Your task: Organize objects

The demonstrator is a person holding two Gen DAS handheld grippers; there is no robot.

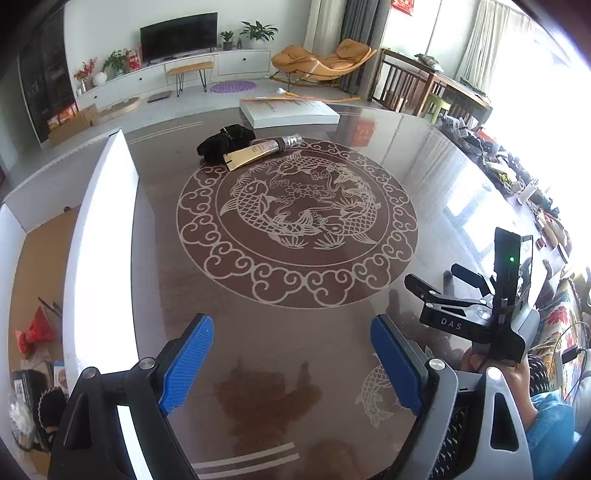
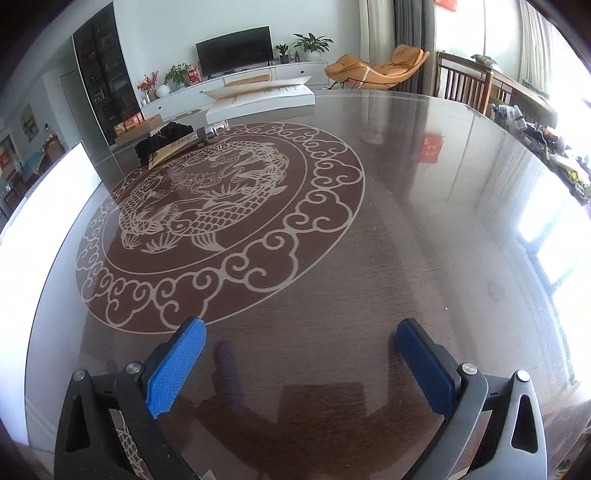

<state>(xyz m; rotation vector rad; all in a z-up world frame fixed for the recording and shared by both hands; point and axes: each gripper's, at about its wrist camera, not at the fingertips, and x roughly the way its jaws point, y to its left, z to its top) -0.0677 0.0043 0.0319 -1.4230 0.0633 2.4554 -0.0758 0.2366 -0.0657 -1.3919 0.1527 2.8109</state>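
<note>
Both the left tool (image 1: 291, 354) and right tool (image 2: 301, 354) hang wide and empty above the desk (image 2: 406, 229), well apart from the black pouch (image 1: 225, 142) and tube (image 1: 258, 150) near its far edge.

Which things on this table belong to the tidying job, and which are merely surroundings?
Job:
- crumpled black cloth
- flat gold tube with clear cap
- open white cardboard box
- open left gripper
- open right gripper

Surroundings:
- white box lid
- black television
- orange rocking lounger
</note>
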